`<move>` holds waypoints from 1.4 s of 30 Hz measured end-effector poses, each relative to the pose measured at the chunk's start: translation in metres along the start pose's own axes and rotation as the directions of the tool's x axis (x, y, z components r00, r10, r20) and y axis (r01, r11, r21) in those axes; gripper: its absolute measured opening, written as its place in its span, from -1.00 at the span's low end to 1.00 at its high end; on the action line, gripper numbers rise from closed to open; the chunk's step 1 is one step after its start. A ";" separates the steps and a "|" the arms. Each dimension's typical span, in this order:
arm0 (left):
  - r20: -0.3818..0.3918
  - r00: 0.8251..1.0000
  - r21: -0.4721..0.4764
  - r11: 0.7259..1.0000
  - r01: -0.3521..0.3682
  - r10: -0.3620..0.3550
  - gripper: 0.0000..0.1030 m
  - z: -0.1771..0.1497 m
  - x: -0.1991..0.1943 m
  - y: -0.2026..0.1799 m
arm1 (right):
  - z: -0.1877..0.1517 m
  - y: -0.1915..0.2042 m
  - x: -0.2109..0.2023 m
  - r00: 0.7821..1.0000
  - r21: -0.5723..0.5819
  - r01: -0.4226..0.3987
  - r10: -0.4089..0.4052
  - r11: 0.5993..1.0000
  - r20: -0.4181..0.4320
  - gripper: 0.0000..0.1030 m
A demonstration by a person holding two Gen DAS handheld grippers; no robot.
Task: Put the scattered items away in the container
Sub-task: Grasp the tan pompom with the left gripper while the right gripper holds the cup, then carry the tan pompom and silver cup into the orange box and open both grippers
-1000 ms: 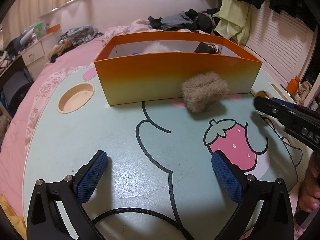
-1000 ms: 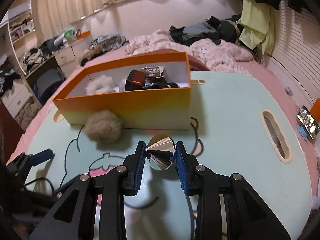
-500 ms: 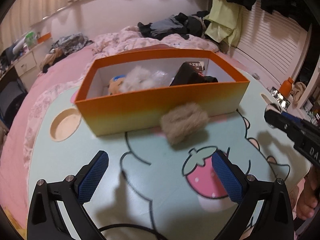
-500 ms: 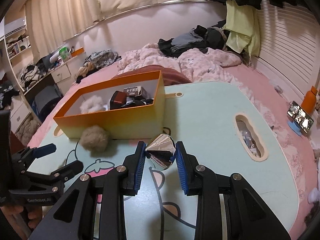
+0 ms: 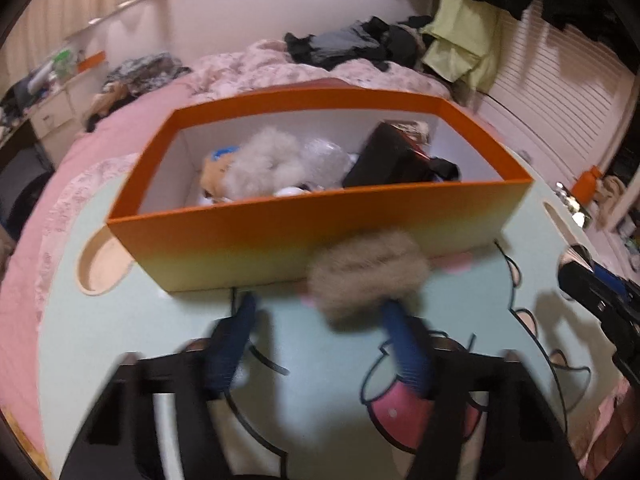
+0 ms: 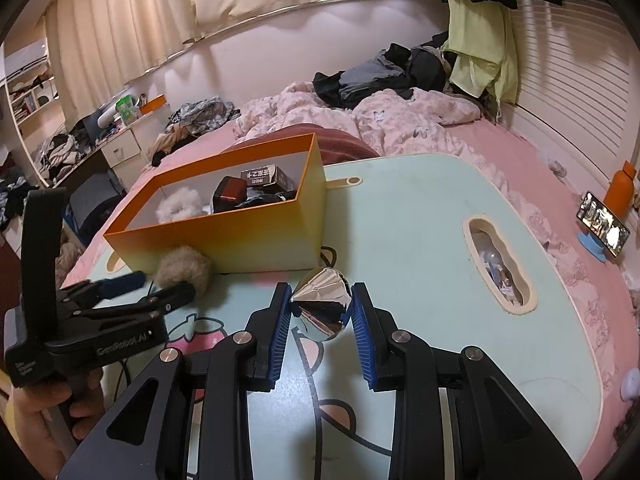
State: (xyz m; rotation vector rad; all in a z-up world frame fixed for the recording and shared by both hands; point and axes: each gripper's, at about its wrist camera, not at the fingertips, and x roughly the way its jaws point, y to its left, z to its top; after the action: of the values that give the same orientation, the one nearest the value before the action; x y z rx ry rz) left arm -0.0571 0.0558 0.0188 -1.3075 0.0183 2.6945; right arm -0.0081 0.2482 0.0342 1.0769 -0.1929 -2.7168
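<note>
Left wrist view: closing left hand-held gripper (image 5: pixel 316 312), fur ball (image 5: pixel 366 272) against one fingertip, ungripped.

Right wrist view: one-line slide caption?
Right gripper grips a shiny silver cone above the mint table, while the left gripper reaches the grey fluffy ball beside the orange box.

L gripper (image 5: pixel 318 314): jaws just been closing, wide a sec ago, now narrow; blurred
Puff (image 5: pixel 368 274): was well ahead of L pads, now at their tips, grip unclear
Box (image 5: pixel 320 236): nearer, more of inside seen
</note>
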 end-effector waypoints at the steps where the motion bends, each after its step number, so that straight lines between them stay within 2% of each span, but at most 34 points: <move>1: 0.000 1.000 0.006 1.000 0.009 -0.009 -0.67 -0.002 0.000 -0.001 | 0.000 -0.001 0.000 1.000 0.002 0.000 0.000 1.000 0.001 -0.39; 2: 0.003 1.000 0.012 1.000 0.013 -0.013 -0.84 -0.004 -0.001 -0.001 | 0.000 -0.001 0.000 1.000 0.003 0.001 -0.001 1.000 0.003 -0.39; 5: 0.025 0.999 0.018 0.999 0.029 -0.029 -0.93 -0.007 -0.006 0.000 | 0.000 -0.001 -0.001 1.000 0.004 0.004 -0.004 1.000 0.005 -0.39; 8: 0.064 0.995 0.006 0.997 0.075 -0.075 -0.99 -0.010 -0.017 0.005 | 0.000 -0.001 -0.001 1.000 0.007 -0.002 0.002 1.000 0.003 -0.39; 14: 0.119 0.982 -0.006 0.989 0.147 -0.145 -0.99 -0.020 -0.047 0.013 | 0.000 0.001 -0.002 1.000 0.003 -0.003 0.003 1.000 0.008 -0.39; 17: 0.127 0.980 -0.013 0.988 0.154 -0.151 -0.99 -0.019 -0.053 0.017 | 0.000 0.004 -0.003 1.000 -0.003 -0.002 0.002 1.000 0.009 -0.38; 22: 0.173 0.966 -0.022 0.979 0.200 -0.194 -1.00 -0.011 -0.071 0.023 | 0.000 0.005 -0.004 1.000 -0.004 -0.006 0.006 1.000 0.008 -0.38; 29: 0.266 0.937 0.009 0.973 0.231 -0.225 -1.00 0.018 -0.111 0.028 | 0.003 0.007 -0.007 1.000 -0.003 -0.016 0.016 1.000 0.017 -0.38; 34: 0.322 0.924 0.045 0.978 0.205 -0.208 -1.00 0.052 -0.127 0.029 | 0.015 0.020 -0.013 0.998 -0.026 -0.050 0.051 0.998 0.043 -0.38; 39: 0.334 0.926 0.029 0.984 0.178 -0.177 -1.00 0.090 -0.116 0.034 | 0.051 0.047 -0.019 0.988 -0.096 -0.115 0.124 0.989 0.097 -0.38; 42: 0.308 0.942 0.014 0.991 0.136 -0.133 -0.99 0.106 -0.094 0.037 | 0.077 0.062 -0.006 0.984 -0.105 -0.148 0.157 0.983 0.086 -0.38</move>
State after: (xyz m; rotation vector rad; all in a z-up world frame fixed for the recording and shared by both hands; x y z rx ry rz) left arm -0.0871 0.0153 0.1565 -0.8403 -0.1116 2.7476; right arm -0.0477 0.1927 0.1067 0.8711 -0.1484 -2.6109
